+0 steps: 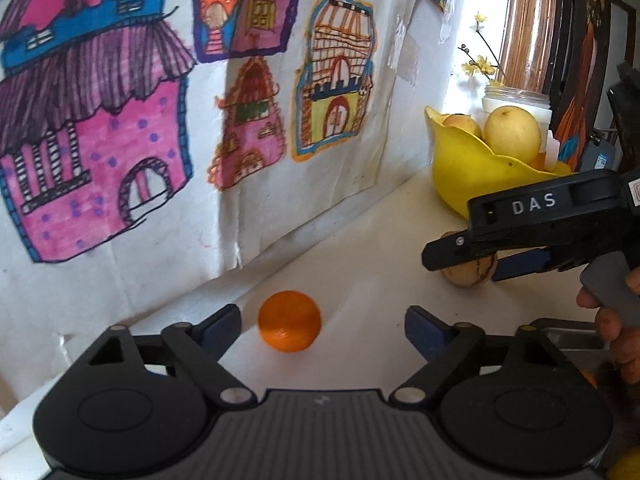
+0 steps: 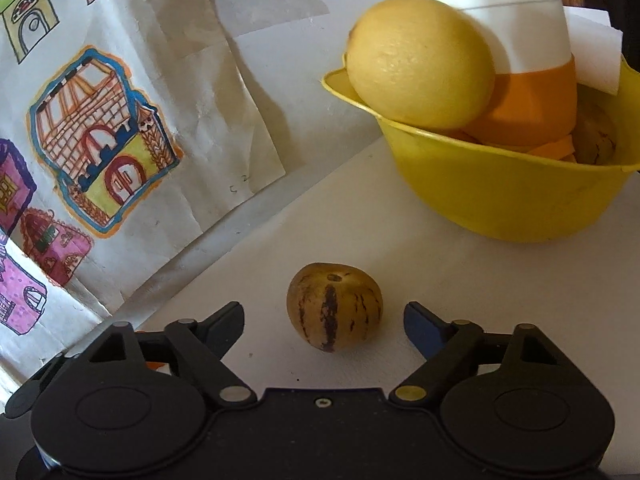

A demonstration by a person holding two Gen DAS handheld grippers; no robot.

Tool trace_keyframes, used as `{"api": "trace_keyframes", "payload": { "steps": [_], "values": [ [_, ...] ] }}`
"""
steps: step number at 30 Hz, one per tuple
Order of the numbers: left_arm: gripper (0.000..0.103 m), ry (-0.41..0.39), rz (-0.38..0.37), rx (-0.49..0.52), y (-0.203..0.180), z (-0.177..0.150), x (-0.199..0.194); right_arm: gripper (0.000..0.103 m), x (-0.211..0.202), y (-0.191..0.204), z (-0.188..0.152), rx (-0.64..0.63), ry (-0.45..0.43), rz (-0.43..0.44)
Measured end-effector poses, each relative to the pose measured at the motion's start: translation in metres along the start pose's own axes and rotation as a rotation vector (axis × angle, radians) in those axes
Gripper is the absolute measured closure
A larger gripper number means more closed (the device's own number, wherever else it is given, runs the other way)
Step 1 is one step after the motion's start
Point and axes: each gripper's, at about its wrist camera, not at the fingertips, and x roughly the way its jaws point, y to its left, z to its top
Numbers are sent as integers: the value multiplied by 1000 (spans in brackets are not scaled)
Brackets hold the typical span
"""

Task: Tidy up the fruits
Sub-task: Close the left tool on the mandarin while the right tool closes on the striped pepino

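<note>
— Left wrist view first: what does it show?

— The left gripper (image 1: 322, 326) is spread wide and empty over the white tabletop (image 1: 360, 264). An orange (image 1: 289, 321) lies between its blue-padded fingertips, touching neither.

— Any writing?

— "DAS" in white letters on the right gripper (image 1: 460, 260), which reaches in from the right over a striped brown-yellow fruit (image 1: 470, 274).

— And from the right wrist?

— That gripper is also released, its jaws wide apart. The striped fruit (image 2: 334, 306) rests on the tabletop between them, untouched.

— Where is the other fruit?

— In a yellow bowl (image 2: 500, 200) just beyond, holding a large yellow fruit (image 2: 418, 62). A white jar (image 2: 516, 20) is behind it. Children's house drawings (image 2: 104, 140) cover the wall; small pencil marks there are unreadable.
</note>
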Motion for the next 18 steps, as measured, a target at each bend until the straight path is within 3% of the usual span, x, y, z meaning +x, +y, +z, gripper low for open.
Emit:
{"api": "trace_keyframes", "payload": {
  "steps": [18],
  "values": [
    [58,-11,19,-18,-3,1,4,48,4,9,1,-32,-11,-29]
  ]
}}
